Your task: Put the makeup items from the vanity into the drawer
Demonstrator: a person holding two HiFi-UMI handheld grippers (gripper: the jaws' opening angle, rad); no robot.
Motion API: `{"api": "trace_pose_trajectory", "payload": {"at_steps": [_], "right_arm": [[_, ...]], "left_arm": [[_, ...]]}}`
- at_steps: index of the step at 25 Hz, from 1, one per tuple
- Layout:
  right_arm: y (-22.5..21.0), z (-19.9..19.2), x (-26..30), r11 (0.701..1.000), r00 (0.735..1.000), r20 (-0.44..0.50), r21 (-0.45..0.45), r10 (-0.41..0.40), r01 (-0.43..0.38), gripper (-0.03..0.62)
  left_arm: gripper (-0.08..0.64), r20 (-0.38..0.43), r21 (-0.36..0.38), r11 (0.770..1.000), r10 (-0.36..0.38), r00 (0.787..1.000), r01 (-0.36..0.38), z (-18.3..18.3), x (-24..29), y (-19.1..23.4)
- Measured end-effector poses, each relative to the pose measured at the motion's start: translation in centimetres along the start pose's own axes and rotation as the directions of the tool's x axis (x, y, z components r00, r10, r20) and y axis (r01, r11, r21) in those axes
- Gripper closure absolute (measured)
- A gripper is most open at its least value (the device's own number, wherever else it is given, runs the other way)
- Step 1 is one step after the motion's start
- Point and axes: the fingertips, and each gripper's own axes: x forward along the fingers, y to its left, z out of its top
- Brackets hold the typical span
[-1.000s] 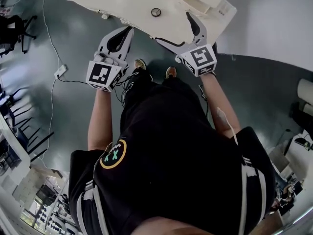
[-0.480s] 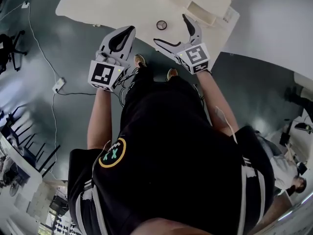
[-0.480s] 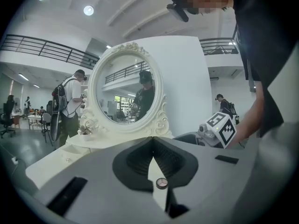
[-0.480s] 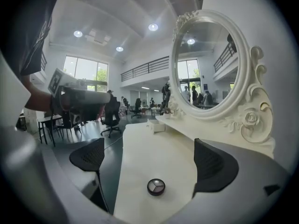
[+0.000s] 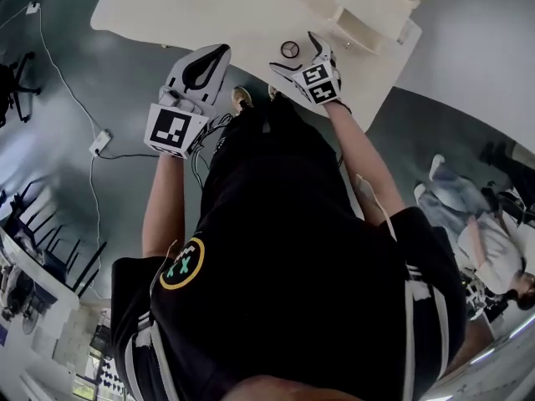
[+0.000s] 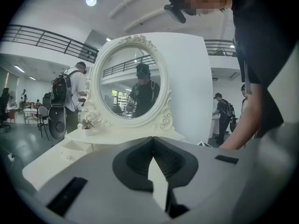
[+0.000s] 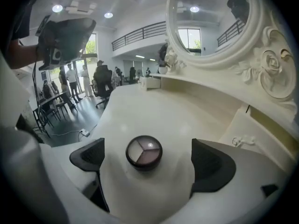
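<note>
So the small round dark eyeshadow compact with three shades (image 7: 144, 151) is being lined up. It's sitting flat on the white vanity counter (image 7: 154, 101), near the front edge. It's being bracketed by the right claw (image 7: 150, 164), which is being held spread wide, one jaw on each side, nothing touching it. The left claw (image 6: 153, 146) is being kept pressed together and empty, off the counter's front and aimed at the oval mirror in its ornate white frame (image 6: 128, 80).

For a clean pick, the compact should probably be kept centred between the jaws, and they should be brought down level with its rim before being closed. It's low and smooth-looking, so a high pinch would likely get it squirted out. What looks like the small white drawer with a metal pull (image 7: 254, 125) seems shut, so it'd need opening, probably by the free claw.

No brand or label is being shown on the compact. Only black-and-white square patterns are being seen on the right claw's marker cube (image 5: 316, 83), no readable words.
</note>
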Motion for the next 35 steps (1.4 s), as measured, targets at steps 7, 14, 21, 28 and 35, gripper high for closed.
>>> {"api": "trace_pose_trajectory", "payload": {"at_steps": [7, 14, 21, 28, 35], "right_arm": [[0.6, 0.1, 0.2, 0.999, 0.999, -0.03, -0.031, 0.019, -0.02, 0.058], [1.8, 0.3, -0.5, 0.978, 0.994, -0.035, -0.183, 0.1, -0.104, 0.352], [1.4, 0.2, -0.3, 0.983, 0.993, -0.009, -0.14, 0.116, -0.116, 0.354], [1.3, 3.7, -1.3, 0.969, 0.982, 0.032, -0.174, 0.185, -0.176, 0.354], [4.7, 12.1, -0.2, 0.894, 0.939, 0.052, -0.33, 0.339, -0.304, 0.354]], "left_arm": [[0.541, -0.012, -0.04, 0.997, 0.067, 0.998, -0.067, 0.0, -0.3, 1.3], [0.541, -0.013, -0.047, 0.995, 0.086, 0.996, -0.087, -0.2, 0.2, 1.0], [0.541, -0.008, -0.038, 0.99, 0.136, 0.991, -0.136, 0.0, 0.3, 0.7], [0.541, -0.024, -0.055, 0.971, 0.23, 0.973, -0.231, -0.5, -0.3, 1.4], [0.541, -0.051, -0.085, 0.9, 0.425, 0.904, -0.428, -1.6, -6.3, 4.6]]}}
